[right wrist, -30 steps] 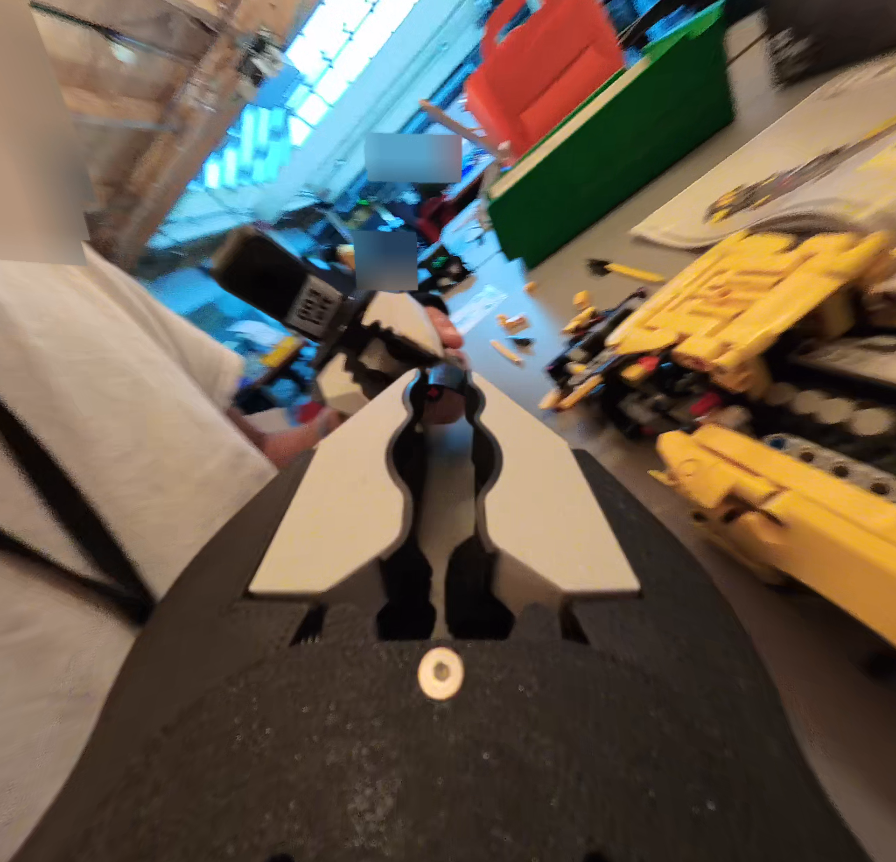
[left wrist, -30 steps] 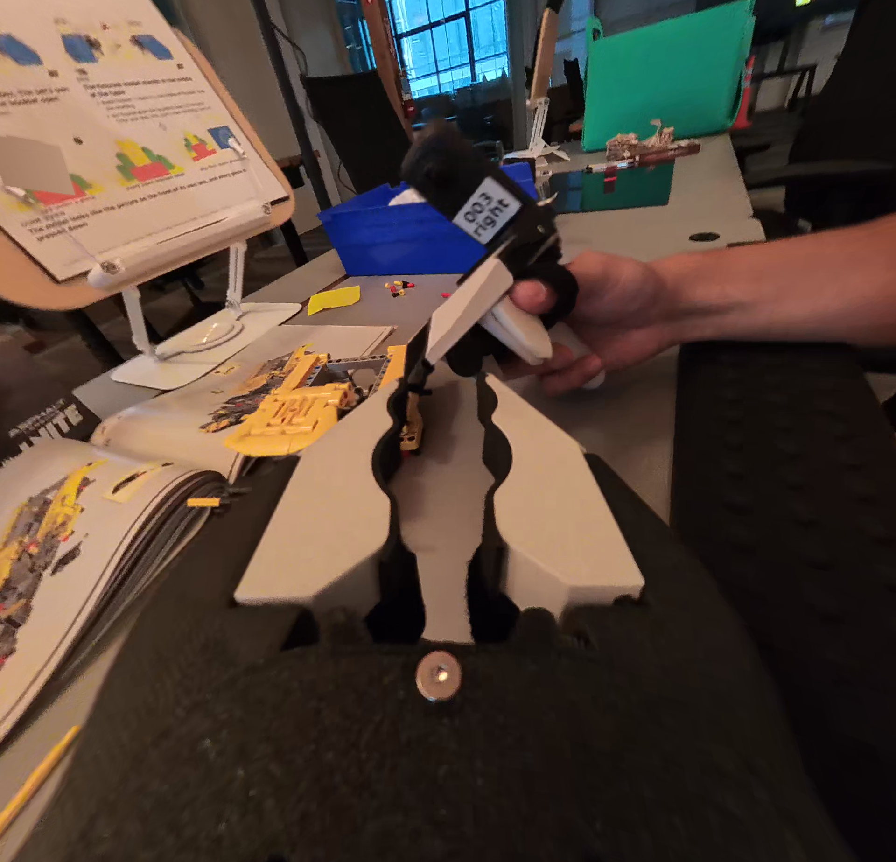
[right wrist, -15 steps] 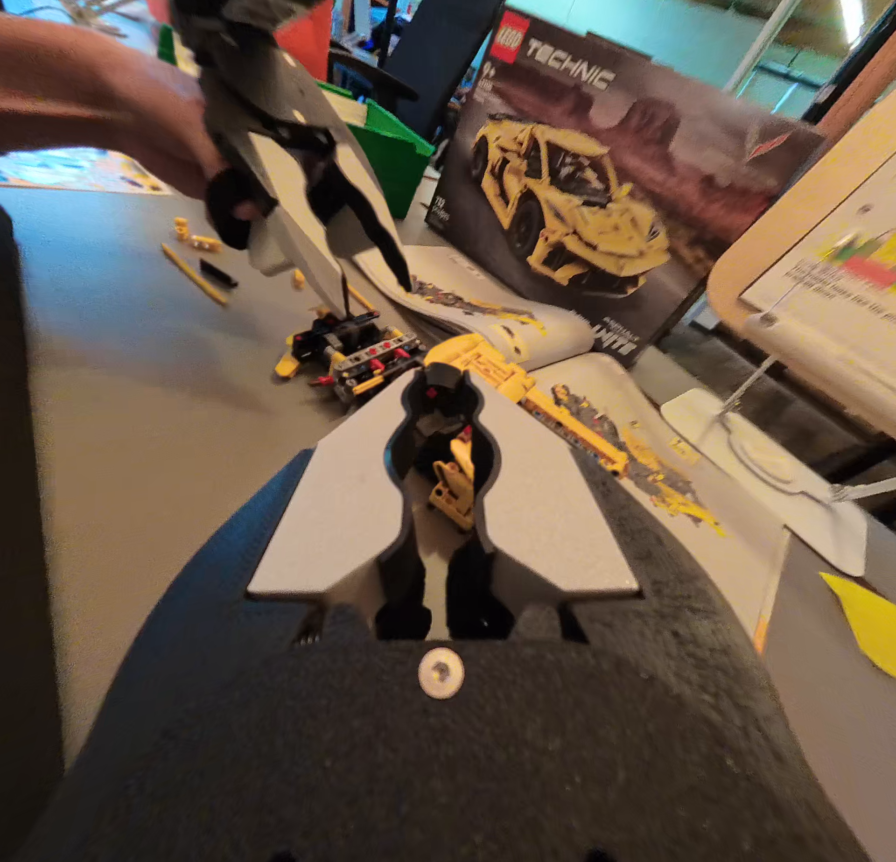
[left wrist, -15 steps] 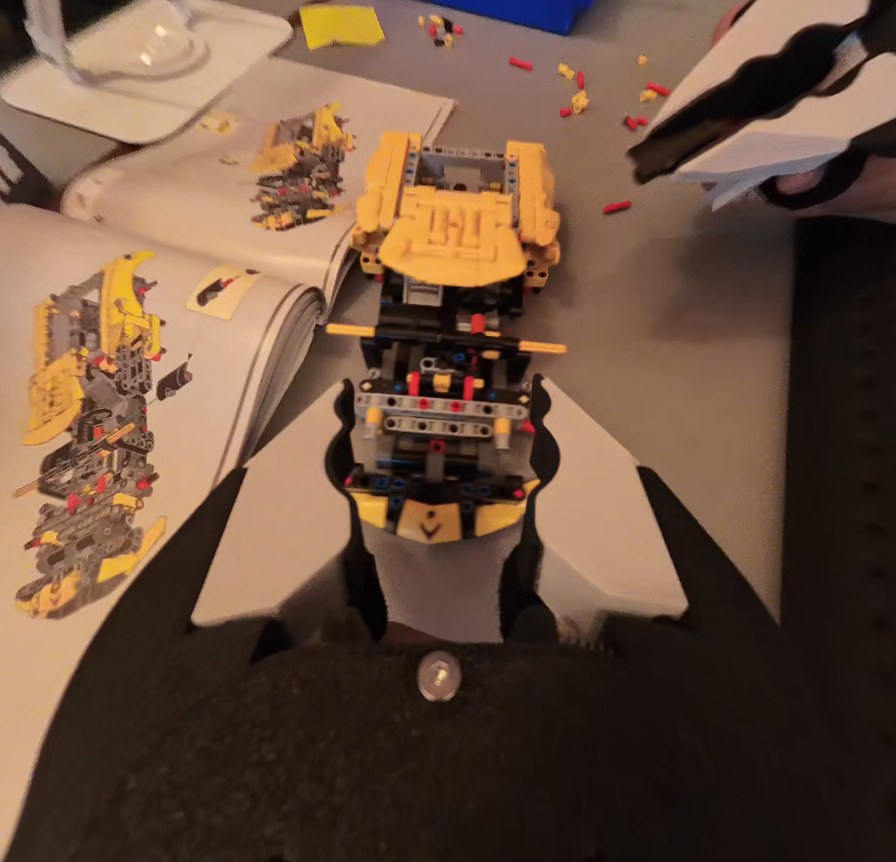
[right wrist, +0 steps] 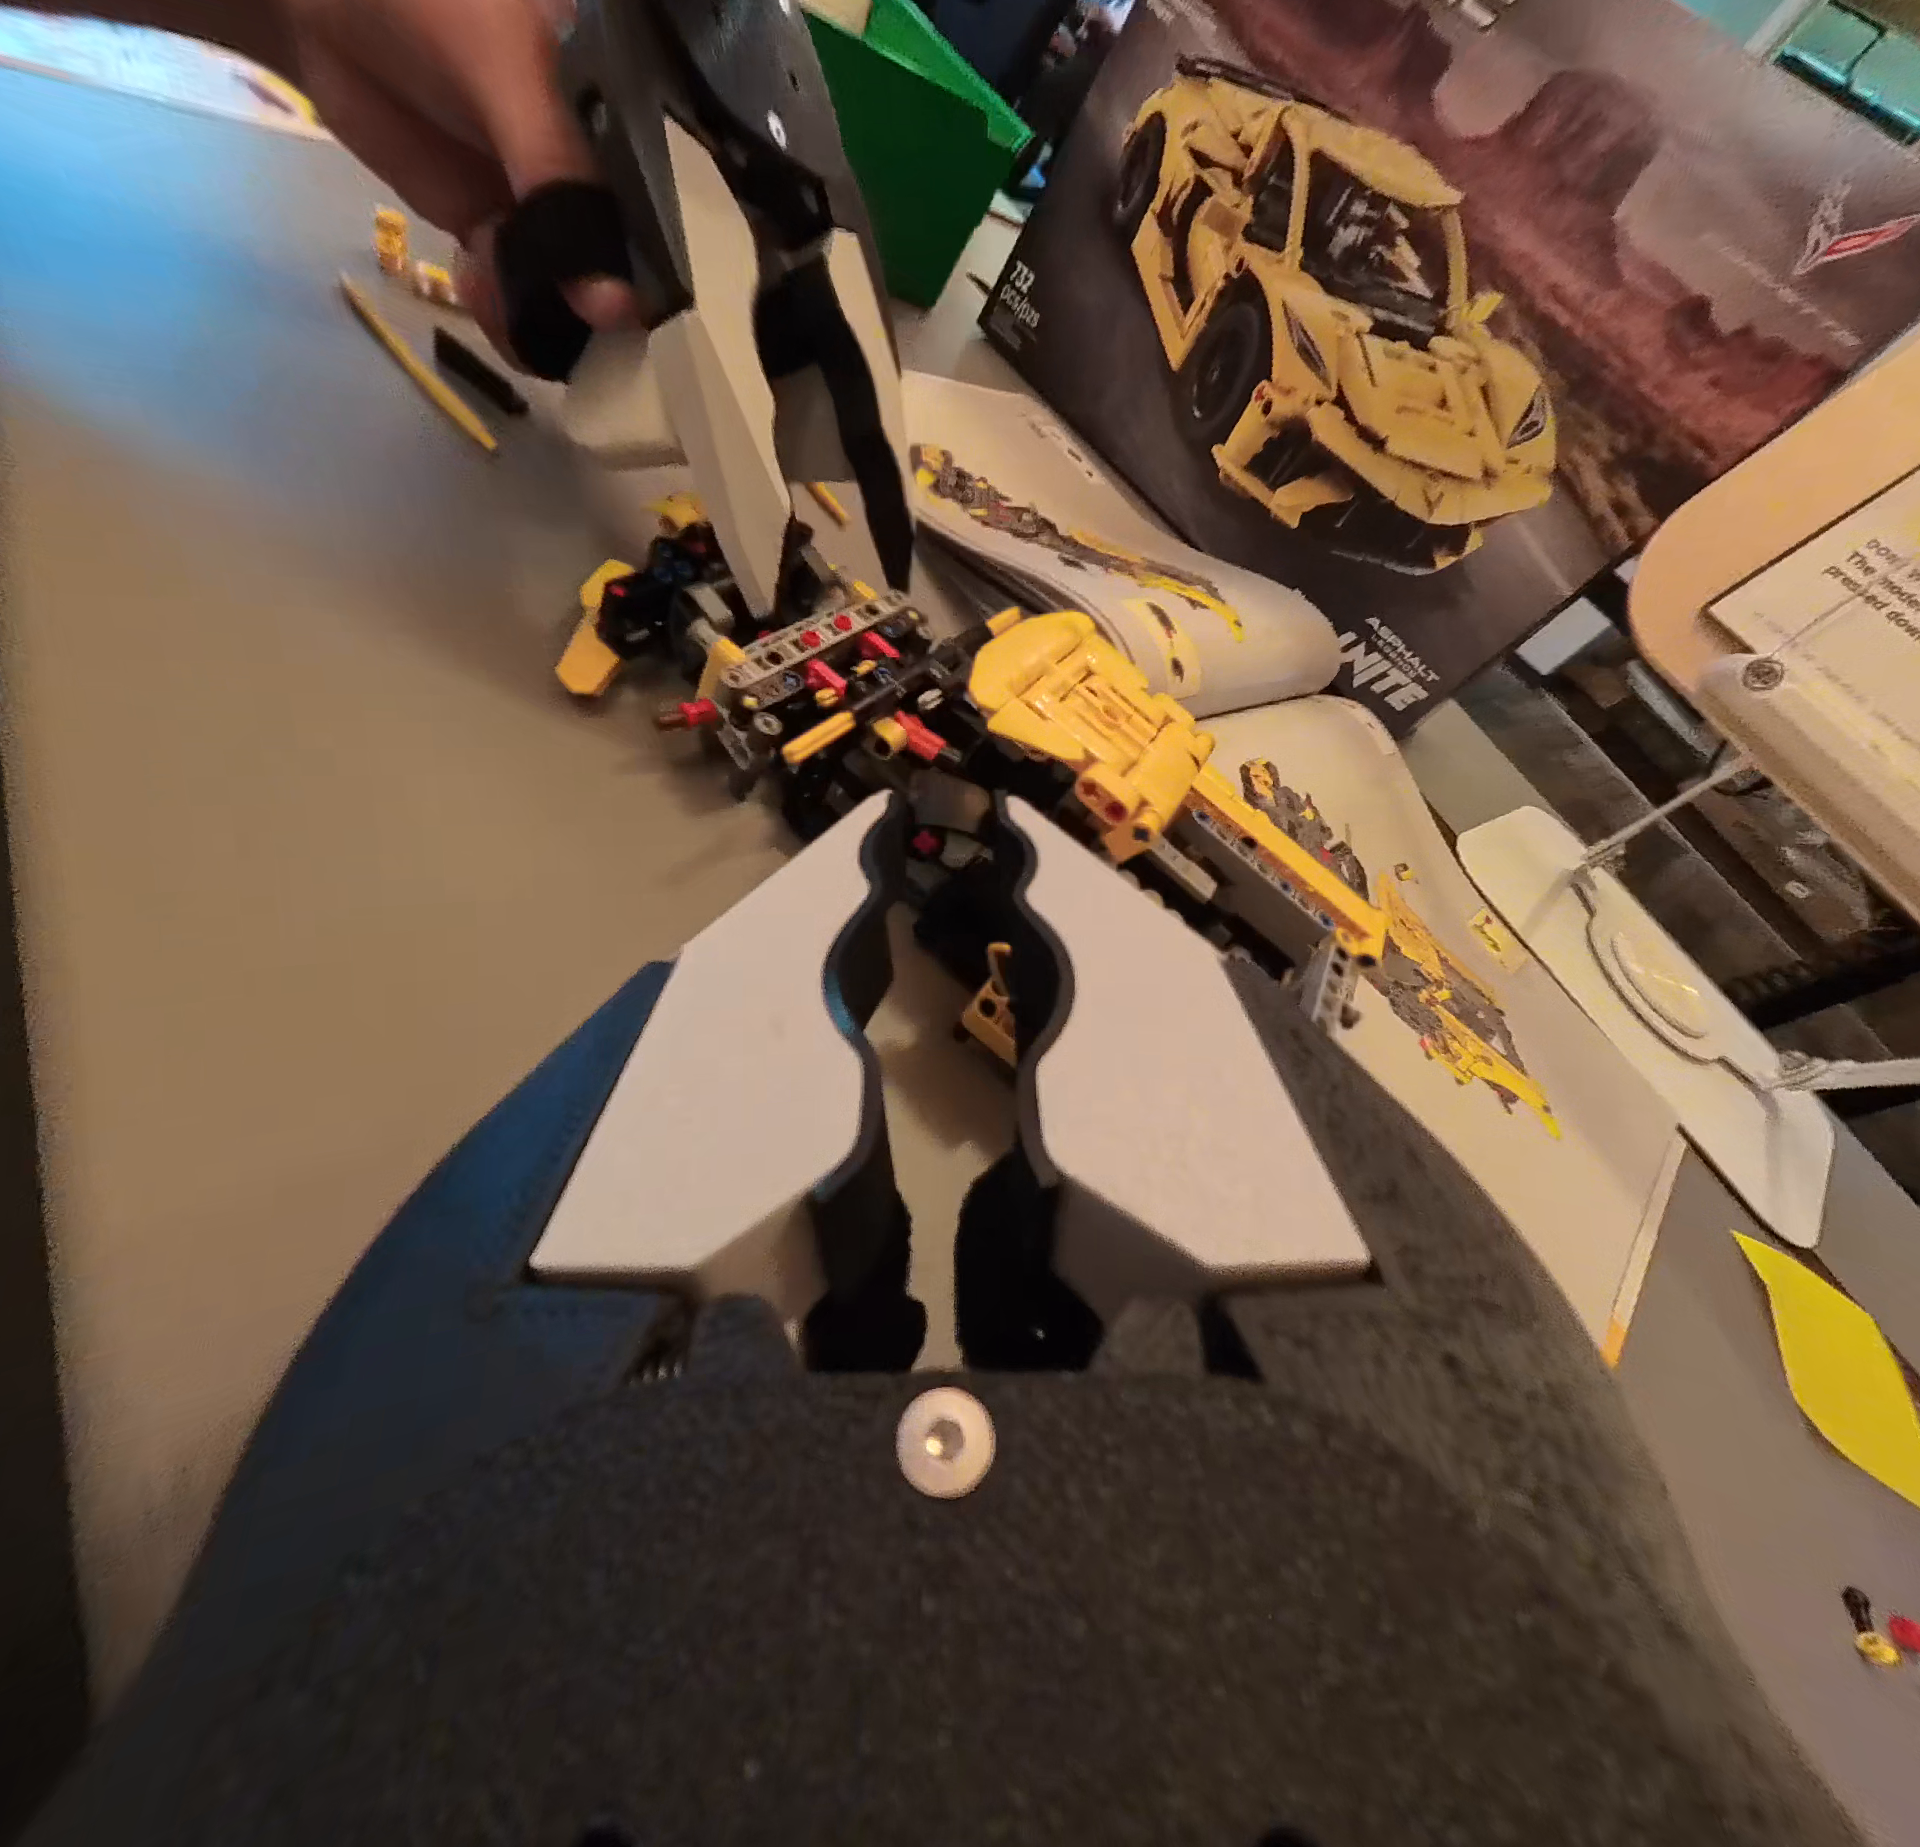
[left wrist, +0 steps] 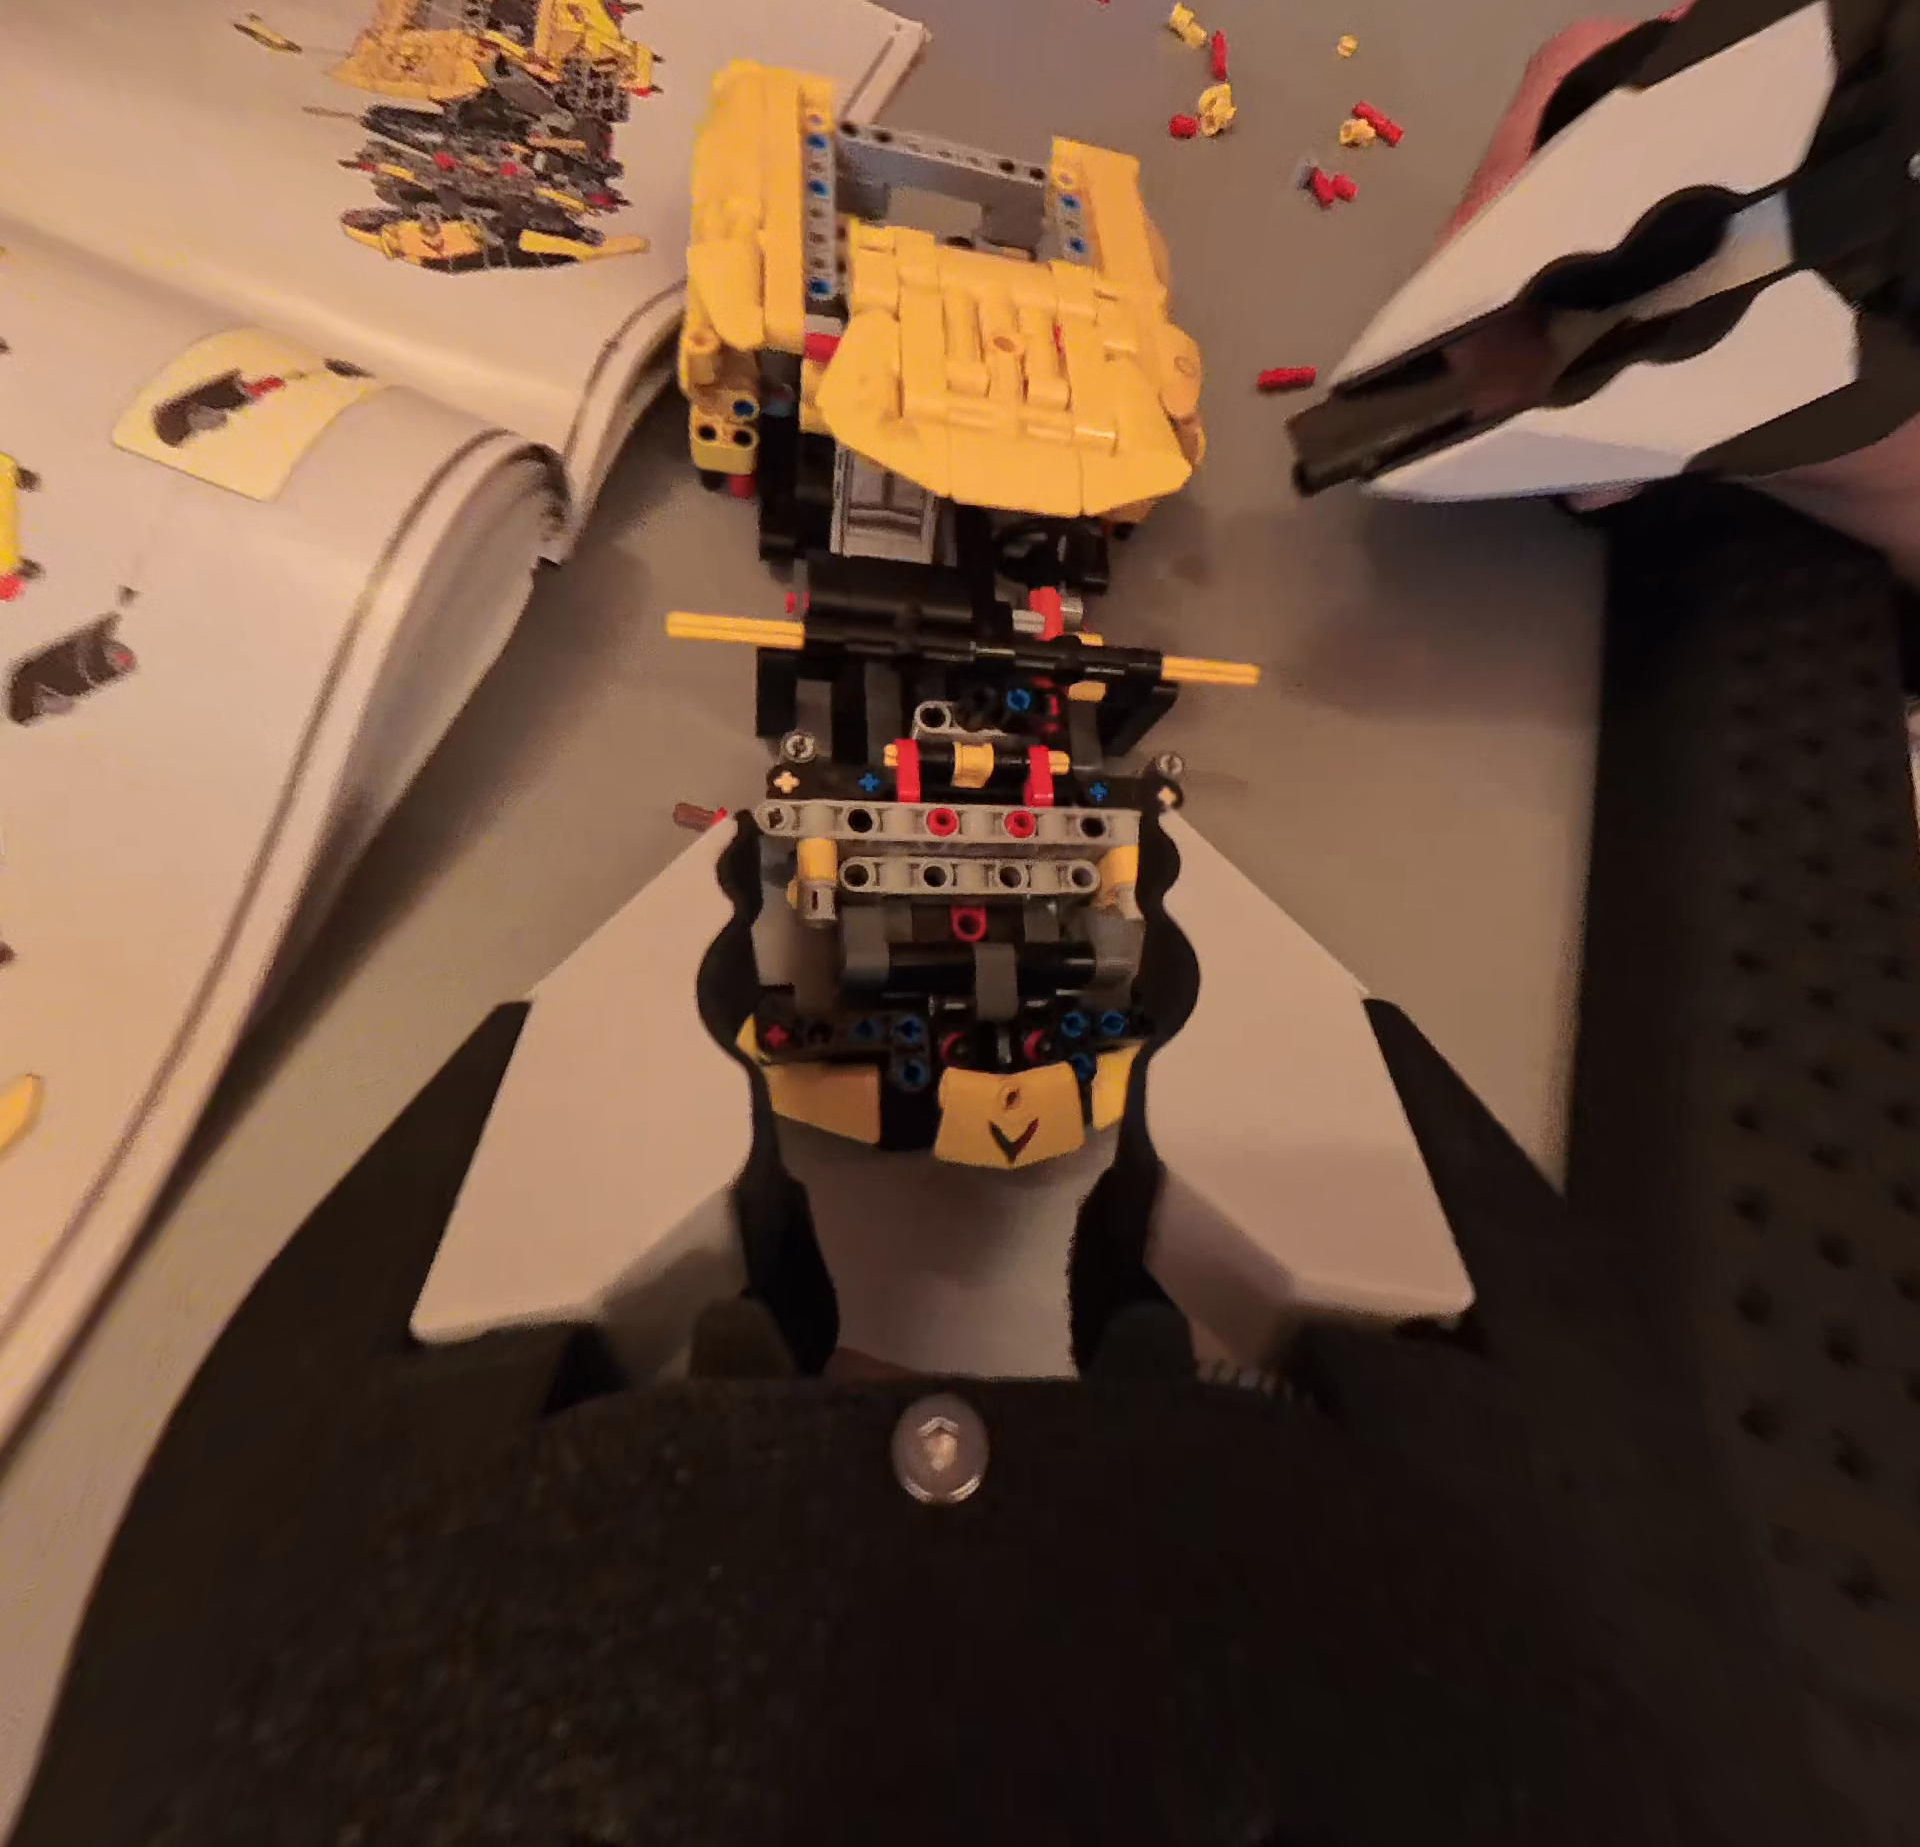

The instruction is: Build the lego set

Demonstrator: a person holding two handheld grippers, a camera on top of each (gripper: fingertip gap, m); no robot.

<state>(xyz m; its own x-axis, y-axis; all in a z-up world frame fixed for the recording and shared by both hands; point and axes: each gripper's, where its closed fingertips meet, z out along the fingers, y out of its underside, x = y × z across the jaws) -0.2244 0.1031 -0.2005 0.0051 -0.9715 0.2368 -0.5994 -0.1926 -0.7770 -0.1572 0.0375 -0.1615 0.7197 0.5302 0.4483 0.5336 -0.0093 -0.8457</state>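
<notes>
Since the earlier frames, we have brought both grippers down from a raised position to the model on the tabletop (left wrist: pixel 1403 862).

We hold the left gripper (left wrist: pixel 951 831) spread wide, its fingers (left wrist: pixel 613 1070) straddling the nose end of the lego car (left wrist: pixel 951 550). Whether the pads actually touch the sides of the chassis cannot be told from the left wrist view; the right wrist view shows them planted at that end of the model.

We hold the right gripper (right wrist: pixel 948 810) narrowed, tips just beside the middle of the model. A small dark piece with a red pin (right wrist: pixel 940 841) sits between its tips, apparently pinched, though blur leaves this uncertain. A yellow piece (right wrist: pixel 992 1008) shows farther back in the gap.

Progress, as we judge it: the chassis is assembled, and the yellow rear bodywork (left wrist: pixel 997 384) is fitted. The front frame lies bare, yellow axles project at both sides, and no wheels, doors or roof are mounted. Compared with the car on the set box (right wrist: pixel 1455 270), much bodywork remains.

Outward, the instruction booklet (left wrist: pixel 260 550) lies open, touching the model, and loose red and yellow pins (left wrist: pixel 1278 124) lie scattered beyond it.
</notes>
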